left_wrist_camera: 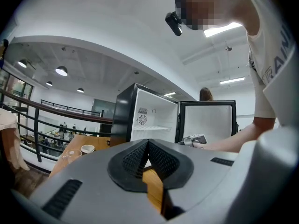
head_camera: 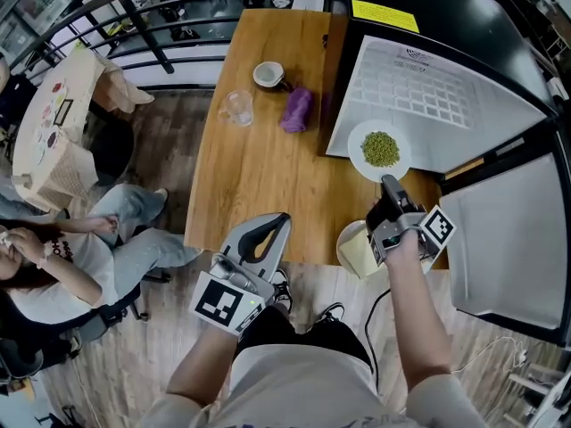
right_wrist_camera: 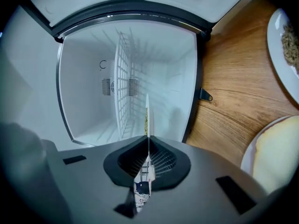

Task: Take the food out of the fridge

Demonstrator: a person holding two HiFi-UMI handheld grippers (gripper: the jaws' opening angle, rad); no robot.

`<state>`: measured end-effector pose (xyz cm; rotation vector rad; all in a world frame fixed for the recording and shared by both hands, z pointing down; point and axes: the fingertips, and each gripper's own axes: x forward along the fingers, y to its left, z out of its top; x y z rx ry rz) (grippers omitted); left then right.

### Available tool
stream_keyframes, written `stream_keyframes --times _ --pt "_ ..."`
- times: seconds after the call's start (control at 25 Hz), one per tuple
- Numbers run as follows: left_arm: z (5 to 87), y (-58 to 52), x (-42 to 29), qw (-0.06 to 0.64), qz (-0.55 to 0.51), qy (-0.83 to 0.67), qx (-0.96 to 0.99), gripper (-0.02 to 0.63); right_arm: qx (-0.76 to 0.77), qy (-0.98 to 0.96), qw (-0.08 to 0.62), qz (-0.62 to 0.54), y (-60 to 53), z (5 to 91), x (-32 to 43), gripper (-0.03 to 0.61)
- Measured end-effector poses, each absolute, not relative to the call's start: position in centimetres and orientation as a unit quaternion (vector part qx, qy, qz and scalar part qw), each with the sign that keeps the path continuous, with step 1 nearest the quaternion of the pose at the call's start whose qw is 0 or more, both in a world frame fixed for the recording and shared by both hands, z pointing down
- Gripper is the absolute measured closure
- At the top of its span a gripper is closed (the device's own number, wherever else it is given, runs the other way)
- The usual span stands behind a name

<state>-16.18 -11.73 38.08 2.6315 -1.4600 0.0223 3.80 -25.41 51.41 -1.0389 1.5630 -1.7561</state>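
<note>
Head view, fridge point(head_camera: 446, 16): black, standing at the right end of the wooden table point(head_camera: 259, 176); its door point(head_camera: 504, 248) is swung wide and the inside is white.
Head view, right gripper point(head_camera: 390, 184): jaws clamped on the near rim of the plate of green food point(head_camera: 381, 150), which is held level at the fridge's open front.
Head view, plate of yellow food point(head_camera: 352, 248): on the table's near edge, just beside the right gripper.
Head view, left gripper point(head_camera: 284, 217): over the near edge of the table, jaws together and empty, well apart from both plates.
Head view, far end of table: a cup point(head_camera: 268, 74), a glass point(head_camera: 238, 107) and a purple cloth point(head_camera: 297, 110) sit near one another.
Head view, left side: a seated person point(head_camera: 53, 257) on the floor level below the table.
Left gripper view, left gripper point(left_wrist_camera: 148, 141): pads pressed together with nothing between them.
Left gripper view, background: the open fridge point(left_wrist_camera: 149, 115) and its door point(left_wrist_camera: 208, 120), with the right gripper point(left_wrist_camera: 196, 140) in front of them.
Right gripper view, right gripper point(right_wrist_camera: 148, 139): pads closed on the plate of green food point(right_wrist_camera: 147, 111), seen edge-on as a thin white line with green bits beside it.
Right gripper view, fridge point(right_wrist_camera: 88, 87): the empty white inside and its wire shelf point(right_wrist_camera: 121, 83) lie behind the plate.
Right gripper view, table point(right_wrist_camera: 233, 92): the plate of yellow food point(right_wrist_camera: 275, 157) is at lower right; another plate's rim point(right_wrist_camera: 280, 59), with grainy food on it, is at upper right.
</note>
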Motion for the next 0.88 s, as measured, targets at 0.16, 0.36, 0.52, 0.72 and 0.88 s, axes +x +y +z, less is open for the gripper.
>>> stream_keyframes --times 0.16,0.36,0.52,0.72,0.88 --pt "37.8 -10.6 -16.1 0.065 0.005 -0.491 0.869 0.606 -0.372 0.598 0.274 -0.655 -23.0 50.0 3.3 0.552" --pt "37.6 -8.2 -16.0 0.061 -0.001 -0.497 0.865 0.606 -0.347 0.614 0.251 -0.663 -18.6 49.7 1.5 0.552" --pt "37.7 -6.9 -16.1 0.064 0.001 -0.506 0.860 0.606 -0.329 0.623 0.224 -0.673 -15.8 50.8 -0.4 0.552" --pt "38.0 -5.6 -16.6 0.068 0.007 -0.518 0.853 0.606 -0.319 0.631 0.182 -0.684 -12.9 53.3 -2.7 0.552" --pt "38.1 -4.6 -17.4 0.068 0.010 -0.527 0.847 0.606 -0.308 0.630 0.158 -0.696 -10.5 55.4 -5.0 0.552"
